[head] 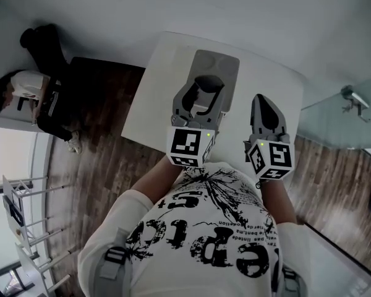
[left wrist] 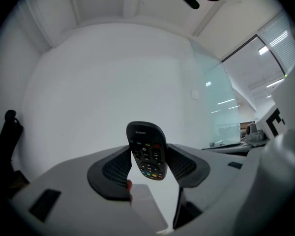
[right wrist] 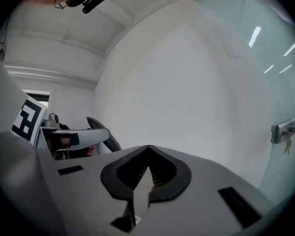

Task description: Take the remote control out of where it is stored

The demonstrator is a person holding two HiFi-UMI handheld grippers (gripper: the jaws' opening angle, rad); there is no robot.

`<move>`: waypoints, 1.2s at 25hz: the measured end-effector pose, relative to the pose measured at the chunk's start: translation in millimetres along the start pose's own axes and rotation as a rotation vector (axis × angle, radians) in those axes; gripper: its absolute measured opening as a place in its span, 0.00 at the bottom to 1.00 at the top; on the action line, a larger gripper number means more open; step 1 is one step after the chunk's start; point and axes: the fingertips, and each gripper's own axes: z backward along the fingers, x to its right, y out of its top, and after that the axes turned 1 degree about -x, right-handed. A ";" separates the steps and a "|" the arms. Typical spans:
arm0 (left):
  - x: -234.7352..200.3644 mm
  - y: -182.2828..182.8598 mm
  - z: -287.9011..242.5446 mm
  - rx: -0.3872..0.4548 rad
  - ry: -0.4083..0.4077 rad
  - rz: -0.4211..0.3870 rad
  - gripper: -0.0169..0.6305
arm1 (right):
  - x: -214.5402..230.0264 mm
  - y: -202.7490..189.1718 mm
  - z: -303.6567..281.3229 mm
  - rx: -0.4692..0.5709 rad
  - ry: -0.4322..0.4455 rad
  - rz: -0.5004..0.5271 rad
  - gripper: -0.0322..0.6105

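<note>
The remote control [left wrist: 144, 135] stands upright between the jaws of the left gripper [left wrist: 148, 152], buttons towards that gripper's camera. It is held level in the air over the white desk [head: 278, 85] and grey tray [head: 217, 59], so it looks already lifted clear of its storage. Those jaws are fairly wide apart, clamped on the remote's two long sides, while the right gripper [right wrist: 148, 149] hangs alongside with jaws together and empty, probably just kept out of the way.
</note>
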 end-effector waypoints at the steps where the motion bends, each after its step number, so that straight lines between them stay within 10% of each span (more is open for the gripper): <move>1: 1.9 6.0 -0.4 0.016 -0.005 -0.011 0.40 | 0.5 3.9 0.5 0.007 -0.003 0.004 0.05; 30: 49.5 9.6 -1.3 0.022 -0.093 -0.038 0.39 | 18.0 2.3 29.1 0.031 -0.043 0.050 0.05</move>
